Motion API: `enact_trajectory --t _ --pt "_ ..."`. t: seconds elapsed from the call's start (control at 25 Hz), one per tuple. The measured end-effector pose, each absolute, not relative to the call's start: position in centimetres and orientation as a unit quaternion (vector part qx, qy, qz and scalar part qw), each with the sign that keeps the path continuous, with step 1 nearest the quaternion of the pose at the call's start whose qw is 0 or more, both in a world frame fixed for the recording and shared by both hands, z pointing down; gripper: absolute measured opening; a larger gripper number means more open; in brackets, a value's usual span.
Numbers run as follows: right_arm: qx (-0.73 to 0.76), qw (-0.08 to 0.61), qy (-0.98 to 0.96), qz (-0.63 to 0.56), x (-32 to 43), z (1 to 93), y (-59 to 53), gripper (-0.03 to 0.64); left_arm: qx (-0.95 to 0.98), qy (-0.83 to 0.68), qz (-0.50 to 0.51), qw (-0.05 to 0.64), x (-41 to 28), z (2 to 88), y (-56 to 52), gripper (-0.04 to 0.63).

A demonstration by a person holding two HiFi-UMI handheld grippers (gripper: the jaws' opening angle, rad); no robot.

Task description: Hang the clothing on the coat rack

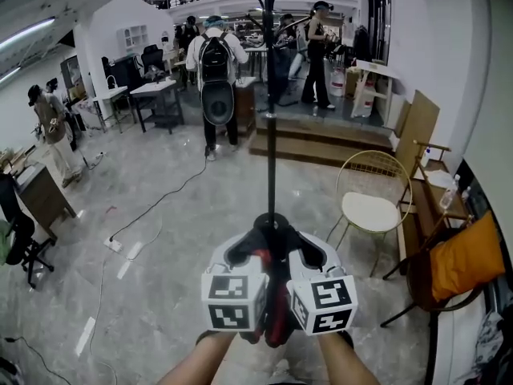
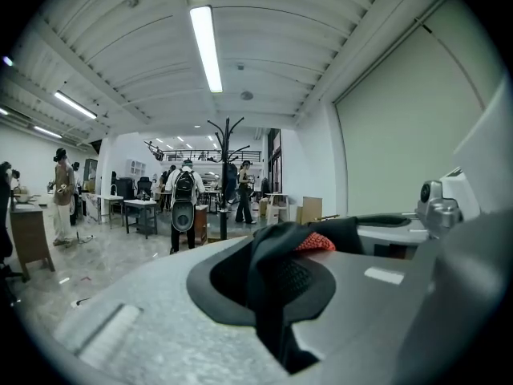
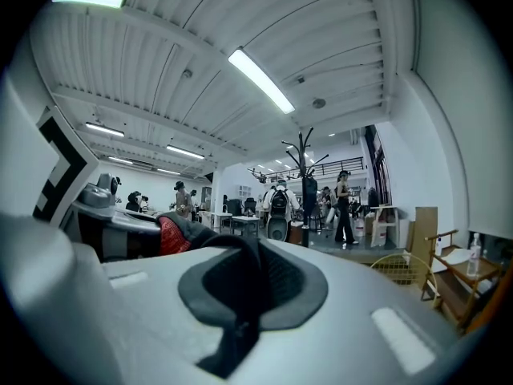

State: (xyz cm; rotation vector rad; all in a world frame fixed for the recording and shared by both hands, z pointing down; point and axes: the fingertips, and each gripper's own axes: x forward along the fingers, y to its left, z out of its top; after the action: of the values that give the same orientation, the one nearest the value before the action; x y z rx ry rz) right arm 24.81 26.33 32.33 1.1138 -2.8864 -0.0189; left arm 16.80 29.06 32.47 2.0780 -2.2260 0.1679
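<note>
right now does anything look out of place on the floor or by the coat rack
A loose black cable snakes across the open floor at left, ending at a white power strip; it looks like a trip risk. The coat rack stands upright, and nothing looks spilled.

The left forearm (image 1: pixel 196 365) and right forearm (image 1: pixel 346 365) reach forward side by side. The left gripper (image 1: pixel 243 253) and right gripper (image 1: pixel 307 253) are held close together, roughly level. Each gripper's fingers (image 2: pixel 160 319) are pinched on the dark clothing (image 1: pixel 273 315).
</note>
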Motion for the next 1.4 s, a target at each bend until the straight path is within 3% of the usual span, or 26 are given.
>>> enact_trajectory --t 0.84,1.4 --pt "0.326 0.03 -0.945 -0.015 24.0 31.7 13.2 0.014 0.655 -0.753 0.045 0.044 15.9 31.9 16.5 0.017" --pt "0.323 0.043 -0.945 -0.023 16.5 32.3 8.6 0.014 0.655 -0.753 0.031 0.057 8.3 32.7 11.6 0.017"
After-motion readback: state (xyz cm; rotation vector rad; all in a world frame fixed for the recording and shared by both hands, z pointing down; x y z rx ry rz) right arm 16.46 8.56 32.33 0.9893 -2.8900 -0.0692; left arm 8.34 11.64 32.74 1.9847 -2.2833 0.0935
